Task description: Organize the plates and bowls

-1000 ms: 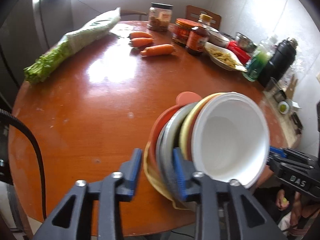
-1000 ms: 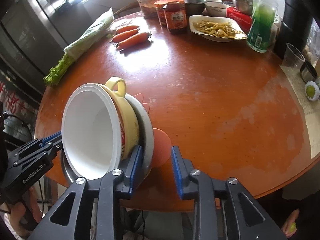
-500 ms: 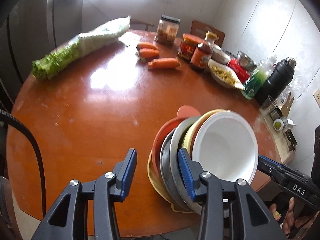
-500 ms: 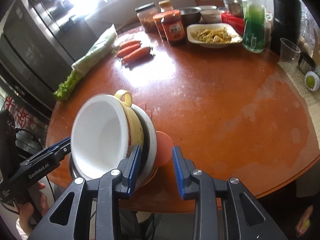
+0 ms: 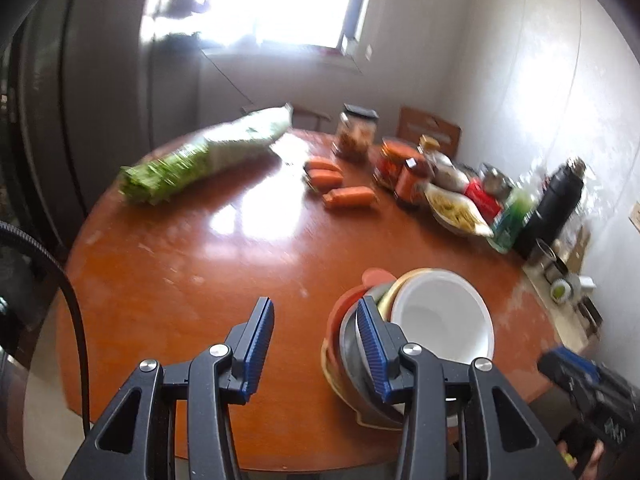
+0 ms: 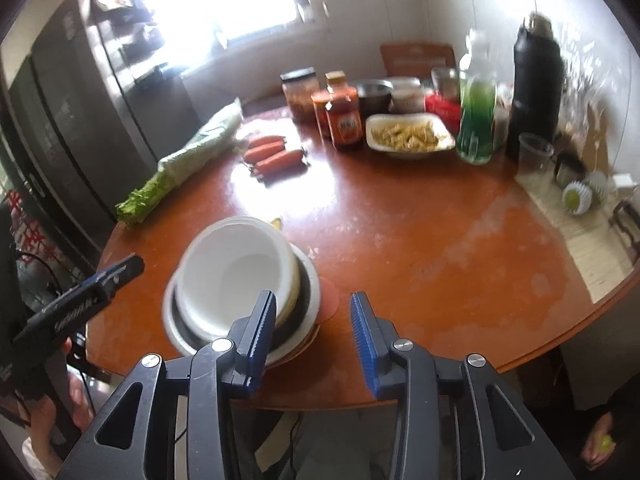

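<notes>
I am judging the task nearly complete: the stack of plates and bowls, white bowl on top, is sitting nested at the lower centre of the right wrist frame, near the table edge. I am holding the left gripper released and empty just left of the stack, and the right gripper released, empty, just beside its right rim.

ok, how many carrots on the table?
3. The carrots lie side by side on the far side of the table, between the bagged greens and the sauce jars. None looks hidden.
</notes>
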Available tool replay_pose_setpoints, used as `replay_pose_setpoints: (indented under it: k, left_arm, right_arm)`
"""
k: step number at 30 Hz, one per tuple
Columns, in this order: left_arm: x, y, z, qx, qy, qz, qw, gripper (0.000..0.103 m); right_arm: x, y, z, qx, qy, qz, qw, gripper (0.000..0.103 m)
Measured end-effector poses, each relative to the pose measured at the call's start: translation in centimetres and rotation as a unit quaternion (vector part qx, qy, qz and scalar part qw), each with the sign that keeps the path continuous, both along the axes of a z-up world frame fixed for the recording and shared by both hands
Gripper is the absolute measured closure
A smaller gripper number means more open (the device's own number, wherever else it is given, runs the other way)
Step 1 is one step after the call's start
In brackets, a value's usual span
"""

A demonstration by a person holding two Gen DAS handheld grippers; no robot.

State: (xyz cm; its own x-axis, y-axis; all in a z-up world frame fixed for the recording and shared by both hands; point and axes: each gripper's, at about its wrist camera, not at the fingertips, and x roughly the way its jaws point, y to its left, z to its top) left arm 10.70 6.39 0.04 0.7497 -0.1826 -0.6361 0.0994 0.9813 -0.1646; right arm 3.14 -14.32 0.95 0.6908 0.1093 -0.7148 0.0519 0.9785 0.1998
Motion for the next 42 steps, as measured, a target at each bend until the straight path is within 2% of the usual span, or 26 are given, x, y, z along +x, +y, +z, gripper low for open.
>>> replay_pose_setpoints:
  k: [4,12,16,20,25,26,28,32,35,42]
  left_arm:
    - [-2.0,0.4,0.7,0.008,-0.032,0.005,0.9994,0.059]
    - [-4.1,0.2,0.1,-0.011,-0.024,-0.039,0.9989,0.058]
    - [-6.2,-0.3,0.4,0.002,-0.056,-0.037,0.9978,0.058]
    - [-8.2,-0.8,0.6,0.02,-0.077,-0.022,0.9966,0.045]
    - [-10.2,-1.1,0.4,0.026,-0.09,-0.024,0.9954,0.034]
    - [-10.6,-1.2,0.3,0.034,-0.092,-0.022,0.9949,0.028]
    - [-11.6,-1.2,0.1,0.049,-0.102,-0.012,0.9935,0.021]
    - [-13.2,-1.3,-0.2,0.066,-0.119,-0.006,0.9907,0.021]
    - [-13.5,-1.8,-0.5,0.082,-0.109,-0.011,0.9906,0.021]
    - [-13.3,-2.0,-1.3,0.072,-0.087,-0.026,0.9933,0.021]
  right_arm:
    - [-2.0,1.8,0.3,-0.002,-0.014,0.021,1.0,0.057]
    - [-5.5,4.0,0.1,-0.023,-0.031,0.023,0.999,0.057]
    - [-7.0,4.7,-0.6,-0.027,-0.033,0.025,0.999,0.057]
    - [-8.7,5.7,-0.8,-0.041,-0.049,0.028,0.998,0.057]
    - [-10.4,6.9,-1.3,-0.04,-0.063,0.047,0.996,0.057]
    - [-10.6,7.1,-1.5,-0.042,-0.063,0.049,0.996,0.056]
    - [-10.8,7.2,-1.9,-0.042,-0.062,0.047,0.996,0.056]
    - [-11.3,7.4,-2.6,-0.045,-0.07,0.037,0.996,0.054]
    - [-11.5,7.6,-3.1,-0.045,-0.075,0.04,0.995,0.054]
    - [-10.7,6.8,-3.6,-0.043,-0.079,0.017,0.996,0.054]
